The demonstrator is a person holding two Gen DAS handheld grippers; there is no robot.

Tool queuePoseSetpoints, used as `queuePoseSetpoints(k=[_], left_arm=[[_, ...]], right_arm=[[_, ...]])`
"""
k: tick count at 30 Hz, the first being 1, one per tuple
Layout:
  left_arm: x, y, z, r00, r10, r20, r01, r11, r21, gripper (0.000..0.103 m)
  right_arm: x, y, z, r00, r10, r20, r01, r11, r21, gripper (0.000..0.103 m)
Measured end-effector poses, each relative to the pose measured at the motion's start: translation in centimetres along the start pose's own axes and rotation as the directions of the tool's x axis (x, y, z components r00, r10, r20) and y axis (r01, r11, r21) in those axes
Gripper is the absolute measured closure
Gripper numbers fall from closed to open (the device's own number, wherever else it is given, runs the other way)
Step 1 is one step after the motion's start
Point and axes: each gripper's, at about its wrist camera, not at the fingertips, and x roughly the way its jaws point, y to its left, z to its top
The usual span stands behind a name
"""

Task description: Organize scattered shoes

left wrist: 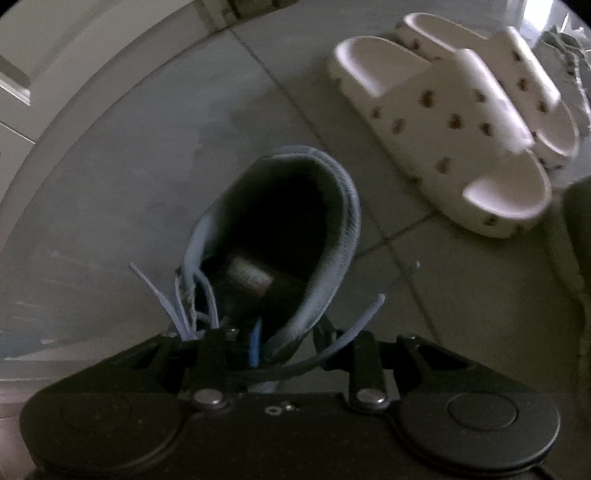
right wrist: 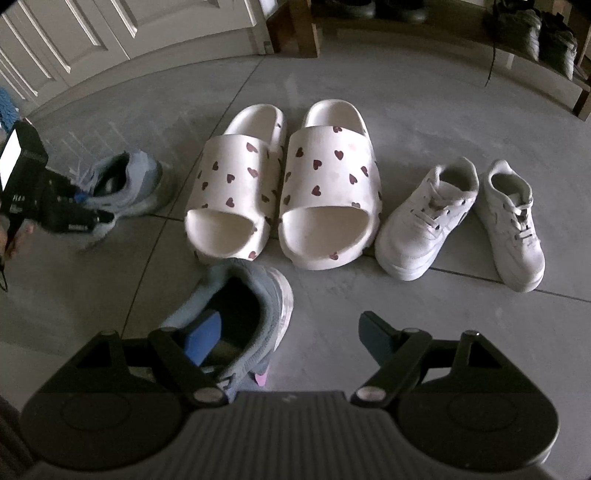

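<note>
The grey tiled floor (right wrist: 424,110) carries everything. Along its far edge runs a white panelled door (right wrist: 74,40), and to the right a low wooden shoe shelf (right wrist: 461,33) with dark shoes on it.

In the middle of the floor a pair of white heart-print slides (right wrist: 288,184) sits side by side, toes toward the camera. Just to their right stands a pair of small white sneakers (right wrist: 461,218), touching at the heels.

Left of the slides, the left claw (left wrist: 255,343) is pinching the blue-grey sneaker (left wrist: 280,229) at its tongue and collar, laces (left wrist: 192,295) spilling over the fingers.

The right claw (right wrist: 291,339) stands spread, its left finger (right wrist: 203,338) inside the opening of a second blue-grey sneaker (right wrist: 240,310), which lies just in front of the slides.
</note>
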Motion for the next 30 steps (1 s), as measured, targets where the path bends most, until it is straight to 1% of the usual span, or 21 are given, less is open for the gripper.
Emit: queuePoseSetpoints(k=[2, 3, 5, 7, 11, 13, 15, 16, 17, 19, 22, 27, 30], left_arm=[[-0.3, -0.2, 0.0, 1.000, -0.010, 0.000, 0.010, 1.000, -0.007, 0.080], [-0.2, -0.1, 0.3, 1.000, -0.003, 0.002, 0.003, 1.000, -0.001, 0.080], [0.2, 0.2, 1.2, 1.000, 0.017, 0.006, -0.017, 1.000, 0.016, 0.075], [0.6, 0.6, 1.9, 1.000, 0.027, 0.006, -0.027, 1.000, 0.014, 0.072], [1.4, 0.9, 2.4, 1.000, 0.023, -0.002, -0.023, 1.000, 0.011, 0.069], [1.5, 0.6, 2.7, 0.999, 0.033, -0.003, -0.033, 0.999, 0.029, 0.067], [1.6, 0.2, 3.1, 0.999, 0.045, -0.003, -0.044, 0.998, 0.049, 0.057], [0.8, -0.1, 2.9, 0.998, 0.054, 0.011, -0.055, 0.996, 0.067, 0.048], [-0.1, -0.3, 2.5, 0.997, 0.065, 0.029, -0.067, 0.994, 0.088, 0.044], [-1.5, -0.7, 1.9, 0.996, 0.078, 0.053, -0.084, 0.989, 0.119, 0.041], [-0.9, 0.0, 2.2, 0.997, 0.072, 0.037, -0.076, 0.991, 0.107, 0.041], [0.3, 1.0, 2.6, 0.996, 0.082, 0.014, -0.083, 0.993, 0.080, 0.041], [0.7, 0.8, 2.5, 0.995, 0.095, 0.010, -0.095, 0.990, 0.107, 0.041]], right_arm=[[0.0, -0.1, -0.1, 1.000, -0.001, 0.001, 0.001, 1.000, -0.002, 0.019], [0.0, -0.2, -0.1, 1.000, -0.003, 0.001, 0.003, 1.000, -0.001, 0.019], [0.0, -0.5, -0.2, 1.000, -0.005, 0.000, 0.005, 1.000, 0.007, 0.019], [0.0, -0.5, -0.2, 1.000, -0.003, 0.003, 0.003, 1.000, 0.010, 0.019], [0.1, -0.3, -0.1, 1.000, -0.016, -0.004, 0.015, 1.000, -0.010, 0.019], [0.3, -0.3, -0.1, 0.999, -0.026, -0.019, 0.026, 1.000, -0.010, 0.019], [0.5, -0.4, -0.1, 0.999, -0.028, -0.030, 0.028, 1.000, -0.003, 0.019], [0.5, -0.4, 0.0, 0.999, -0.028, -0.028, 0.028, 1.000, -0.005, 0.019], [0.5, -0.3, 0.0, 0.999, -0.028, -0.027, 0.028, 1.000, -0.006, 0.019], [0.4, -0.3, 0.0, 0.999, -0.028, -0.023, 0.028, 1.000, -0.008, 0.019], [0.4, -0.2, 0.1, 0.999, -0.028, -0.018, 0.028, 1.000, -0.012, 0.019], [0.3, -0.1, 0.2, 1.000, -0.027, -0.010, 0.027, 0.999, -0.018, 0.019], [0.5, 0.1, 0.3, 1.000, -0.020, -0.016, 0.020, 0.999, -0.025, 0.019]])
